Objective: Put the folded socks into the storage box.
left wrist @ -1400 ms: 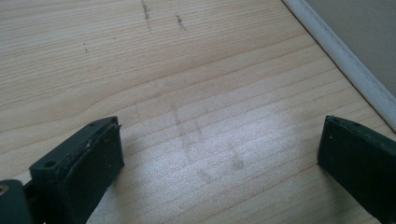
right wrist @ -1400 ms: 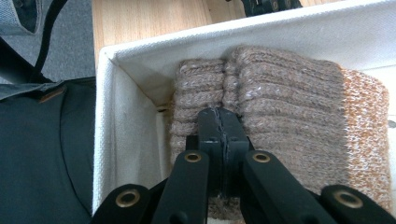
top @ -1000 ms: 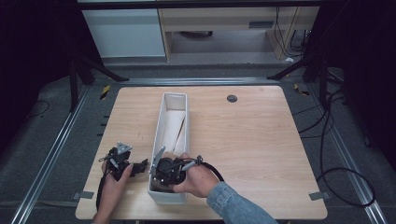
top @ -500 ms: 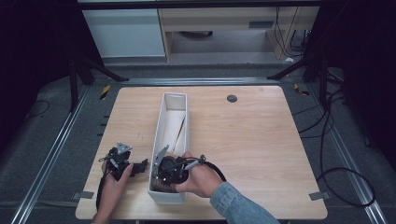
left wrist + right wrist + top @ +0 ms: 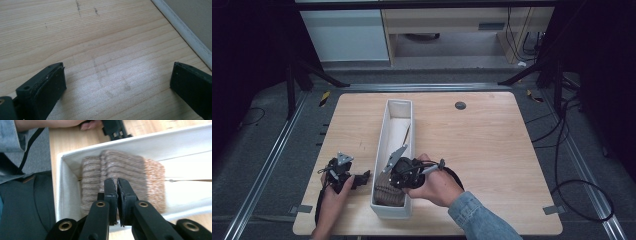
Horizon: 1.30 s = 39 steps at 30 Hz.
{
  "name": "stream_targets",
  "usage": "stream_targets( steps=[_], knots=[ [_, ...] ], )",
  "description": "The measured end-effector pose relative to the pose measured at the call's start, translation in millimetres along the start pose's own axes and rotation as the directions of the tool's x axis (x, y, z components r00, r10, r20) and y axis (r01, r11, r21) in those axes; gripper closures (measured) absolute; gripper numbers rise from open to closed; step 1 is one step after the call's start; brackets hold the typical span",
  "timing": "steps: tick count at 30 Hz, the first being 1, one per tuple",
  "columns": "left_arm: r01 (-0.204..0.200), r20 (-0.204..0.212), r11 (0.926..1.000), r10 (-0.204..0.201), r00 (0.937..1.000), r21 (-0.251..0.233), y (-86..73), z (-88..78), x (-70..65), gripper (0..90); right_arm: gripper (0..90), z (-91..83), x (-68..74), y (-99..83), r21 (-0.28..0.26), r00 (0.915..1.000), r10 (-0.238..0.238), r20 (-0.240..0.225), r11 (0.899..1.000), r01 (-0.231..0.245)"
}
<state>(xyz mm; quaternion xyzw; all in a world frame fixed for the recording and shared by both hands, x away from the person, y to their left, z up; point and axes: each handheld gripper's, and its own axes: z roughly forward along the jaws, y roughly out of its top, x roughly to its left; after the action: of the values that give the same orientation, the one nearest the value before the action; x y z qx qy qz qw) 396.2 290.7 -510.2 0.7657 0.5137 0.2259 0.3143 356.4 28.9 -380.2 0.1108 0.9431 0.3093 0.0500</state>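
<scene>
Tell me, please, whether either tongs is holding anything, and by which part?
Nothing is held: the left tongs are open over bare table; the right tongs are shut above the folded knit cloth.

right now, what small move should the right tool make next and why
Probably lift the right tool straight up out of the white bin. Its jaws are shut with nothing between them, just above the folded brown knit cloth that already lies in the bin's near end.

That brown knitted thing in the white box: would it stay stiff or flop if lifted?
The knitted cloth shows soft ribbed folds, so it would probably sag and unfold. It looks light for its bulk. Its rough weave should grip rather than slip. It fits snugly against the box walls, so it may drag.
</scene>
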Motion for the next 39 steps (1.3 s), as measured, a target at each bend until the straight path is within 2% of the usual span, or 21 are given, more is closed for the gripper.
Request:
stream_targets(
  steps=[2, 3, 4, 9, 12, 14, 15, 16, 17, 18, 19, 20, 22, 24, 31, 32, 33, 35, 37, 38, 39],
  knots=[
    [0.0, 0.0, 1.0, 0.0, 1.0, 0.0, 0.0, 0.0, 0.0, 0.0, 85.3, -2.5, -1.6, -0.3, -0.005, 1.0, 0.007, 0.005, 1.0, -0.007],
    [0.0, 0.0, 1.0, 0.0, 1.0, 0.0, 0.0, 0.0, 0.0, 0.0, 79.6, -7.1, -5.4, -1.1, -0.018, 0.9997, 0.019, 0.015, 1.0, -0.018],
    [0.0, 0.0, 1.0, 0.0, 1.0, 0.0, 0.0, 0.0, 0.0, 0.0, 79.6, -7.1, -5.4, -1.1, -0.018, 0.9997, 0.019, 0.015, 1.0, -0.018],
    [0.0, 0.0, 1.0, 0.0, 1.0, 0.0, 0.0, 0.0, 0.0, 0.0, 56.1, -16.5, -16.4, -3.8, -0.052, 0.9945, 0.063, 0.084, 0.997, -0.058],
    [0.0, 0.0, 1.0, 0.0, 1.0, 0.0, 0.0, 0.0, 0.0, 0.0, 45.7, -21.3, -22.6, -5.7, -0.07, 0.9902, 0.086, 0.109, 0.994, -0.079],
    [0.0, 0.0, 1.0, 0.0, 1.0, 0.0, 0.0, 0.0, 0.0, 0.0, 34.9, -24.3, -26.5, -6.5, -0.076, 0.9847, 0.103, 0.14, 0.993, -0.093],
    [0.0, 0.0, 1.0, 0.0, 1.0, 0.0, 0.0, 0.0, 0.0, 0.0, 25.6, -27.8, -30.9, -7.9, -0.098, 0.9775, 0.112, 0.179, 0.991, -0.096],
    [0.0, 0.0, 1.0, 0.0, 1.0, 0.0, 0.0, 0.0, 0.0, 0.0, 25.6, -27.8, -30.9, -7.9, -0.098, 0.9775, 0.112, 0.179, 0.991, -0.096],
    [0.0, 0.0, 1.0, 0.0, 1.0, 0.0, 0.0, 0.0, 0.0, 0.0, 21.1, -29.9, -33.5, -8.5, -0.109, 0.9727, 0.122, 0.198, 0.989, -0.102],
    [0.0, 0.0, 1.0, 0.0, 1.0, 0.0, 0.0, 0.0, 0.0, 0.0, 15.0, -32.0, -36.1, -9.0, -0.123, 0.9656, 0.136, 0.221, 0.986, -0.111],
    [0.0, 0.0, 1.0, 0.0, 1.0, 0.0, 0.0, 0.0, 0.0, 0.0, 8.8, -37.5, -41.6, -10.2, -0.151, 0.9494, 0.171, 0.263, 0.979, -0.135],
    [0.0, 0.0, 1.0, 0.0, 1.0, 0.0, 0.0, 0.0, 0.0, 0.0, 8.8, -37.5, -41.6, -10.2, -0.151, 0.9494, 0.171, 0.263, 0.979, -0.135],
    [0.0, 0.0, 1.0, 0.0, 1.0, 0.0, 0.0, 0.0, 0.0, 0.0, 5.6, -43.8, -47.0, -12.2, -0.177, 0.9362, 0.19, 0.296, 0.974, -0.142],
    [0.002, 0.0, 1.0, -0.002, 1.0, 0.0, -0.1, 0.0, -0.2, 0.0, 5.2, -50.8, -53.2, -15.2, -0.202, 0.9193, 0.209, 0.334, 0.968, -0.147],
    [0.0, 0.0, 1.0, 0.0, 1.0, 0.002, 0.0, -0.1, 0.0, 0.0, 5.0, -72.4, -78.2, -34.9, -0.286, 0.8559, 0.316, 0.409, 0.935, -0.209],
    [0.0, 0.001, 1.0, 0.0, 1.0, 0.002, 0.0, -0.1, 0.0, 0.0, 5.1, -76.3, -85.3, -44.1, -0.292, 0.8312, 0.338, 0.441, 0.93, -0.224],
    [0.0, 0.0, 1.0, 0.0, 1.0, 0.002, 0.0, -0.1, 0.0, 0.0, 5.1, -76.3, -85.3, -44.1, -0.292, 0.8312, 0.338, 0.441, 0.93, -0.224],
    [0.0, 0.0, 1.0, 0.0, 1.0, 0.002, 0.0, -0.1, 0.0, 0.0, 5.8, -78.9, -92.0, -54.7, -0.298, 0.8069, 0.365, 0.464, 0.922, -0.246],
    [0.0, 0.0, 1.0, 0.0, 1.0, 0.002, 0.0, -0.1, 0.0, 0.0, 6.2, -81.1, -97.7, -66.6, -0.322, 0.7779, 0.406, 0.48, 0.906, -0.273],
    [0.0, 0.0, 1.0, 0.0, 1.0, 0.002, 0.0, -0.1, 0.0, 0.0, 6.4, -81.6, -98.9, -70.5, -0.326, 0.7712, 0.416, 0.482, 0.902, -0.282],
    [0.0, 0.0, 1.0, 0.0, 1.0, 0.002, 0.0, -0.1, 0.0, 0.0, 6.7, -82.7, -101.4, -80.3, -0.329, 0.7583, 0.432, 0.489, 0.896, -0.298]
  ],
)
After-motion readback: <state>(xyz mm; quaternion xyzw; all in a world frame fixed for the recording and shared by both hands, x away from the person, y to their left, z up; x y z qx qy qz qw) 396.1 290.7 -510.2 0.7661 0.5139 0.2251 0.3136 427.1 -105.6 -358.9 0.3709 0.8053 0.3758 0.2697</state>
